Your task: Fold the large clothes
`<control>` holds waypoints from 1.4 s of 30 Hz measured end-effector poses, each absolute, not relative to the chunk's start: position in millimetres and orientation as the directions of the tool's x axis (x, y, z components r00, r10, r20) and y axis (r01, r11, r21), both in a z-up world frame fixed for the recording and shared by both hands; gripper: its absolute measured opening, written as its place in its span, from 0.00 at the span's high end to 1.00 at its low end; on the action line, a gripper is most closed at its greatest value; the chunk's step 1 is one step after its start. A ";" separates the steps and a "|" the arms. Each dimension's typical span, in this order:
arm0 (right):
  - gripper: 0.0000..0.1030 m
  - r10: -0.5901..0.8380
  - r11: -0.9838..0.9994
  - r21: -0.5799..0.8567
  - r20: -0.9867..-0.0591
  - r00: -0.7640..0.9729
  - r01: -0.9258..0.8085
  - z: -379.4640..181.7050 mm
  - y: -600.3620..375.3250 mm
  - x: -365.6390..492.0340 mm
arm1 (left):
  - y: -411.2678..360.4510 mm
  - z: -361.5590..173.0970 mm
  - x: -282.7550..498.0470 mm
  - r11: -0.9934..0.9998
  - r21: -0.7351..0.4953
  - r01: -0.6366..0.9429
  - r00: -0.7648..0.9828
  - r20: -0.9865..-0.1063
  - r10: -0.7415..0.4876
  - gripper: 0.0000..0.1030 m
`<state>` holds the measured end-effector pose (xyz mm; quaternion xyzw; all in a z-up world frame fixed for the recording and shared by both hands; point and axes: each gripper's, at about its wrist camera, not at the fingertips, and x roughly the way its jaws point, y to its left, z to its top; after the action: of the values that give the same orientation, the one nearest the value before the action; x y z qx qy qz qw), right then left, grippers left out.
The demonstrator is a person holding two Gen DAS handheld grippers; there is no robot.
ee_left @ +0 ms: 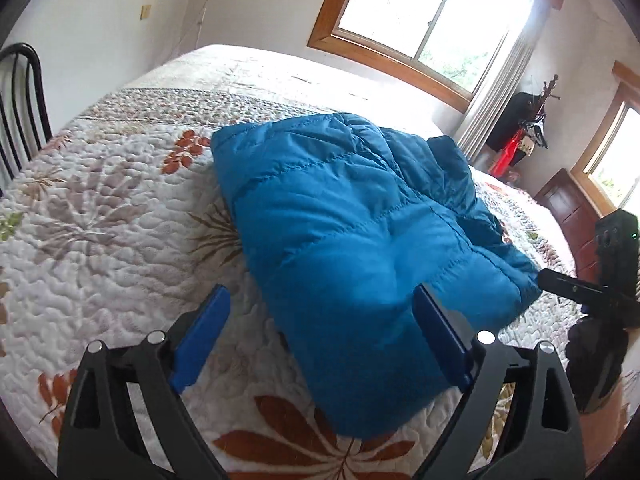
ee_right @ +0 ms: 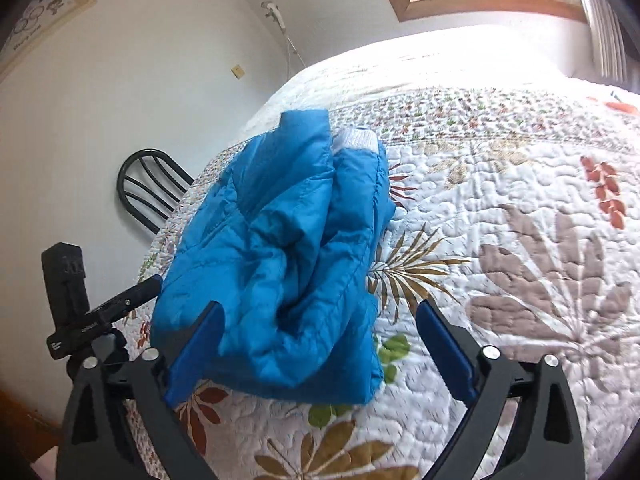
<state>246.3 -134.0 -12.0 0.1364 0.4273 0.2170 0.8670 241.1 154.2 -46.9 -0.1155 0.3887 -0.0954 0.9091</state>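
A blue quilted puffer jacket [ee_left: 352, 236] lies folded into a bundle on the bed. My left gripper [ee_left: 320, 300] is open, its blue fingers spread over the jacket's near end, holding nothing. In the right wrist view the jacket [ee_right: 280, 248] looks bunched, with a white inner collar patch at its far end. My right gripper [ee_right: 320, 312] is open, its fingers apart around the jacket's near edge, holding nothing. The right gripper shows at the right edge of the left wrist view [ee_left: 580, 292]; the left one shows at the left of the right wrist view [ee_right: 100, 312].
The bed carries a white floral quilt [ee_left: 120, 220], also in the right wrist view [ee_right: 520, 240]. A black metal chair [ee_left: 20, 100] stands at the bed's left side. Wood-framed windows [ee_left: 420, 12], a curtain and a dark wooden cabinet [ee_left: 568, 208] stand beyond the bed.
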 end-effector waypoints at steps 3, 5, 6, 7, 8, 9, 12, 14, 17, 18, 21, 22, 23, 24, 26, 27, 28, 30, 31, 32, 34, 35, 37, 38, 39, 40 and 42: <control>0.04 0.395 0.918 0.288 -0.716 0.576 -0.271 1.9 -119.8 208.5 | 144.2 -35.3 204.2 0.971 -0.230 0.066 0.690 -0.692 -0.212 0.11; 0.04 0.327 0.942 0.199 -0.725 0.606 -0.270 9.7 -110.7 184.0 | 138.0 -31.1 179.5 0.977 -0.204 0.056 0.707 -0.683 -0.183 0.10; 0.04 0.305 0.949 0.172 -0.721 0.622 -0.266 12.5 -107.4 171.5 | 134.4 -27.4 167.6 0.981 -0.187 0.045 0.714 -0.681 -0.162 0.09; 0.04 0.297 0.951 0.163 -0.717 0.631 -0.263 14.7 -107.1 162.0 | 131.9 -25.7 159.3 0.984 -0.173 0.037 0.721 -0.677 -0.146 0.09; 0.04 0.291 0.953 0.159 -0.716 0.635 -0.257 16.4 -106.2 154.3 | 127.6 -22.9 150.5 0.986 -0.164 0.035 0.728 -0.672 -0.137 0.09; 0.04 0.284 0.956 0.156 -0.714 0.640 -0.250 18.1 -104.5 147.4 | 124.9 -21.8 142.3 0.988 -0.149 0.027 0.732 -0.671 -0.121 0.09; 0.04 0.233 0.969 0.109 -0.702 0.673 -0.222 19.9 -96.7 126.1 | 113.9 -13.1 118.5 0.993 -0.111 0.031 0.747 -0.658 -0.097 0.08; 0.04 0.195 0.975 0.063 -0.696 0.691 -0.211 22.9 -91.6 114.3 | 110.9 -10.0 107.2 0.994 -0.102 0.032 0.752 -0.653 -0.091 0.08; 0.04 0.170 0.979 0.040 -0.710 0.683 -0.202 22.1 -85.6 103.9 | 108.9 -7.3 93.2 0.996 -0.090 0.023 0.756 -0.651 -0.076 0.08; 0.04 0.178 0.977 0.046 -0.714 0.677 -0.209 21.3 -84.7 100.4 | 109.2 -6.7 90.3 0.996 -0.086 0.019 0.757 -0.650 -0.071 0.08; 0.04 0.183 0.977 0.058 -0.729 0.659 -0.207 18.6 -85.0 93.4 | 110.4 -4.5 81.3 0.997 -0.073 0.005 0.760 -0.648 -0.051 0.08; 0.04 0.182 0.977 0.060 -0.732 0.656 -0.205 17.9 -85.3 91.7 | 111.6 -4.1 78.9 0.998 -0.069 -0.004 0.759 -0.649 -0.042 0.08; 0.04 0.187 0.977 0.066 -0.734 0.653 -0.205 17.2 -85.6 90.1 | 113.0 -4.0 76.5 0.998 -0.066 -0.009 0.760 -0.649 -0.037 0.08; 0.04 0.197 0.975 0.079 -0.736 0.648 -0.207 16.6 -86.0 89.0 | 114.3 -4.5 74.7 0.998 -0.065 -0.011 0.759 -0.650 -0.034 0.08; 0.04 0.210 0.973 0.091 -0.739 0.640 -0.214 17.0 -85.3 86.0 | 114.8 -4.3 69.7 0.998 -0.059 -0.015 0.758 -0.652 -0.027 0.07; 0.04 0.206 0.974 0.089 -0.738 0.643 -0.210 17.7 -84.3 84.7 | 115.1 -4.2 67.5 0.998 -0.054 -0.017 0.757 -0.653 -0.023 0.07; 0.04 0.201 0.975 0.085 -0.736 0.646 -0.207 18.5 -83.6 83.5 | 115.5 -4.3 65.7 0.999 -0.049 -0.020 0.756 -0.654 -0.017 0.07; 0.04 0.195 0.975 0.077 -0.736 0.648 -0.207 19.9 -81.7 81.2 | 115.9 -3.7 61.1 0.999 -0.043 -0.024 0.759 -0.651 -0.010 0.07; 0.04 0.195 0.976 0.077 -0.736 0.648 -0.205 20.3 -81.3 80.2 | 116.0 -3.4 58.3 0.999 -0.041 -0.025 0.760 -0.649 -0.008 0.06; 0.04 0.196 0.975 0.079 -0.737 0.647 -0.206 20.4 -80.7 79.2 | 116.1 -3.2 56.2 0.999 -0.039 -0.024 0.760 -0.650 -0.007 0.06; 0.04 0.199 0.975 0.081 -0.737 0.646 -0.208 20.3 -79.4 77.0 | 115.1 -2.4 52.1 0.999 -0.035 -0.022 0.763 -0.646 -0.006 0.06; 0.04 0.199 0.975 0.082 -0.738 0.645 -0.207 20.0 -78.7 76.1 | 114.3 -2.3 50.5 0.999 -0.032 -0.020 0.764 -0.646 -0.005 0.05; 0.04 0.198 0.975 0.080 -0.741 0.642 -0.208 19.4 -77.6 74.4 | 113.2 -1.6 47.5 0.999 -0.029 -0.016 0.765 -0.644 -0.007 0.05; 0.04 0.197 0.975 0.080 -0.742 0.641 -0.207 19.2 -77.1 73.5 | 112.7 -1.3 46.1 0.999 -0.027 -0.016 0.764 -0.645 -0.006 0.05; 0.04 0.197 0.975 0.080 -0.742 0.641 -0.208 19.3 -76.8 72.4 | 112.1 -0.8 45.0 1.000 -0.026 -0.016 0.765 -0.645 -0.005 0.05; 0.04 0.199 0.975 0.080 -0.741 0.642 -0.209 19.7 -76.7 71.1 | 111.8 -0.2 43.4 1.000 -0.026 -0.015 0.766 -0.643 -0.006 0.05; 0.04 0.199 0.975 0.081 -0.737 0.646 -0.208 20.9 -77.5 68.9 | 110.7 0.7 40.4 1.000 -0.023 -0.014 0.768 -0.640 -0.004 0.05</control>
<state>68.9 -77.5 20.9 -0.0054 0.4057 0.1121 0.9071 40.4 110.7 0.7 -0.0133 0.3402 0.0025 0.9402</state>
